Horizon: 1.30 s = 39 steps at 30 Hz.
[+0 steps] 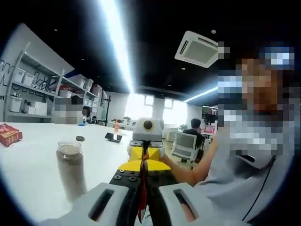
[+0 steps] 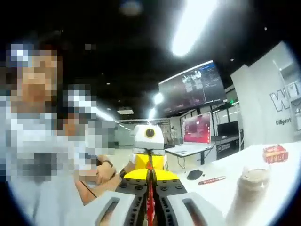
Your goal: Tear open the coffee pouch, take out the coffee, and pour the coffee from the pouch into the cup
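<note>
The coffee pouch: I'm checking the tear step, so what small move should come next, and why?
Probably pull the two grippers slowly apart to start the tear. The left gripper and the right gripper face each other, each shut on an edge of the thin red coffee pouch stretched between them. The cup stands upright on the white table, off to one side, waiting.

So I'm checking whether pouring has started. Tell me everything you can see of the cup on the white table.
The cup is a tall, clear cylinder standing upright on the white table, apart from both grippers. A pale, frothy-looking layer sits near its rim; what lies below is hard to tell. In the right gripper view it stands near the red box. Nothing touches it but the table.
</note>
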Each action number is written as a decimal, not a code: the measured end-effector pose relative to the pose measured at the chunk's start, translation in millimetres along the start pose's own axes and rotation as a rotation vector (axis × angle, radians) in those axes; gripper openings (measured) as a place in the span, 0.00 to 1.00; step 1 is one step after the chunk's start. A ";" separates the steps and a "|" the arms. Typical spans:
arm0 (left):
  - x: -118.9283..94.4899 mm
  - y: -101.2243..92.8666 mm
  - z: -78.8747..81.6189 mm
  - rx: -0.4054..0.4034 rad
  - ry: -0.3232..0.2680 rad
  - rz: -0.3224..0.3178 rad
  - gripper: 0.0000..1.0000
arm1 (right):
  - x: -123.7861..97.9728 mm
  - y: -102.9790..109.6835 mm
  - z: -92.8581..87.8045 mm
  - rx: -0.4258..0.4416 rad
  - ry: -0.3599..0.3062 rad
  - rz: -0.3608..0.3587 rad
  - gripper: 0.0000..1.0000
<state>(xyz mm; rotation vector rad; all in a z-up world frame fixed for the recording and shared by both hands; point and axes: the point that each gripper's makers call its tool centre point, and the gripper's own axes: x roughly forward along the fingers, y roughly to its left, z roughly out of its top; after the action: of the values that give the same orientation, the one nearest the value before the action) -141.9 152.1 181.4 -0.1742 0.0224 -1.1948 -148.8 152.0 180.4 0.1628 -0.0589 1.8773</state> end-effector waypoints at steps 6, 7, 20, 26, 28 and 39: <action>0.7 -2.2 -1.4 -0.016 0.006 -0.008 0.03 | 0.2 1.6 1.5 -0.021 -0.008 0.004 0.06; 0.8 -1.8 -1.3 -0.015 0.007 -0.007 0.03 | 0.2 1.4 1.6 -0.024 -0.009 0.002 0.05; 2.4 -3.5 -0.7 0.051 0.003 -0.007 0.07 | -1.5 0.8 0.1 0.089 0.010 -0.003 0.02; 1.8 -3.3 1.4 0.053 -0.008 -0.007 0.06 | -1.4 0.9 -0.6 0.088 0.012 -0.003 0.02; 1.4 -3.5 1.2 0.053 -0.007 -0.008 0.06 | -1.3 0.7 -0.9 0.094 0.013 -0.001 0.02; 1.2 -2.4 2.2 -0.078 -0.012 -0.016 0.03 | 0.5 2.0 2.2 -0.018 -0.012 -0.002 0.03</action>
<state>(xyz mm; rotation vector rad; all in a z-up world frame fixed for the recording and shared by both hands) -143.4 150.4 184.0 -0.2507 0.0568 -1.2099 -150.7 151.6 182.7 0.1618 -0.0833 1.8730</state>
